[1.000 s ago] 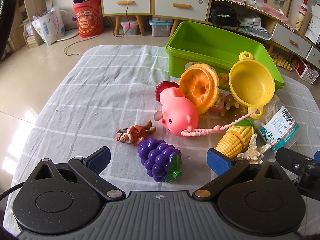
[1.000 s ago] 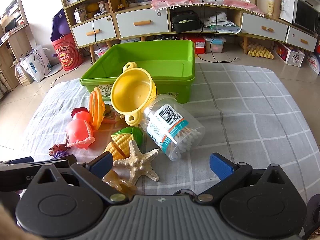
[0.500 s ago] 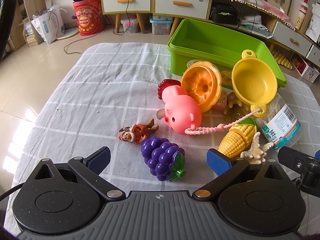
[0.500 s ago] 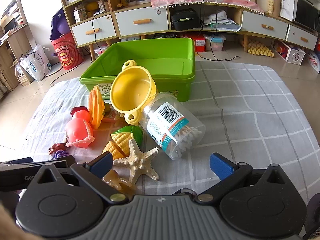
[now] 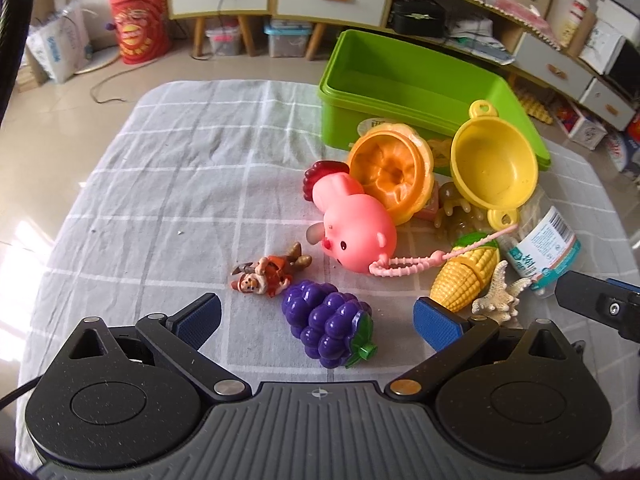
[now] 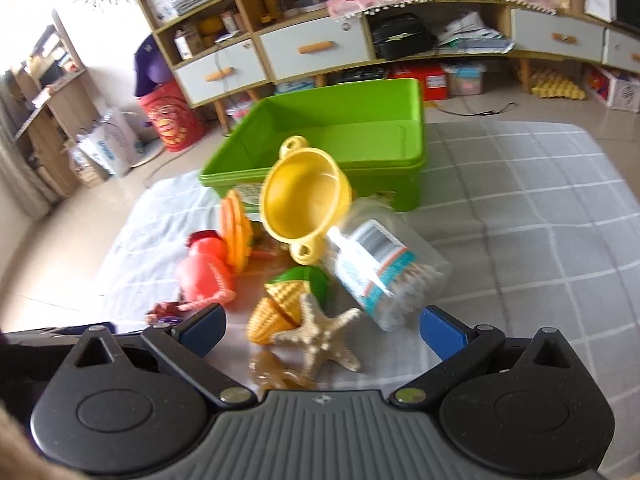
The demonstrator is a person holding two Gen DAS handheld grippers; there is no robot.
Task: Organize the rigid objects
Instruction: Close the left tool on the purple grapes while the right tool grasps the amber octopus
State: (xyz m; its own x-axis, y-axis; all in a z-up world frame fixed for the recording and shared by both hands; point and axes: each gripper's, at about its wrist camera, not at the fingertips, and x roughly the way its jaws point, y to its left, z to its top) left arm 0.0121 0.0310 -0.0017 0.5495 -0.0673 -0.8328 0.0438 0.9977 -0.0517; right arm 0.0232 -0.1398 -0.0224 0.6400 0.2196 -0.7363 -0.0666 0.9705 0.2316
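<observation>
A pile of toys lies on the checked cloth before an empty green bin (image 5: pixel 420 92) (image 6: pixel 340 136). My left gripper (image 5: pixel 318 318) is open, its blue pads either side of purple toy grapes (image 5: pixel 326 330), not touching them. A small figurine (image 5: pixel 268 274), a pink pig (image 5: pixel 354 226), an orange mould (image 5: pixel 388 172), a yellow pot (image 5: pixel 494 166) and toy corn (image 5: pixel 466 278) lie beyond. My right gripper (image 6: pixel 322 330) is open above a starfish (image 6: pixel 320 334), with the corn (image 6: pixel 280 306) and a clear cotton-swab jar (image 6: pixel 380 268) just ahead.
The checked cloth (image 5: pixel 180 184) covers the table, with bare cloth on the left in the left wrist view and on the right (image 6: pixel 540 220) in the right wrist view. Cabinets with drawers (image 6: pixel 312 46) and a red bucket (image 5: pixel 140 34) stand on the floor behind.
The left gripper has drawn slightly closer to the grapes. The right gripper has tilted and moved forward over the starfish; its view is blurred by motion. Both stay open.
</observation>
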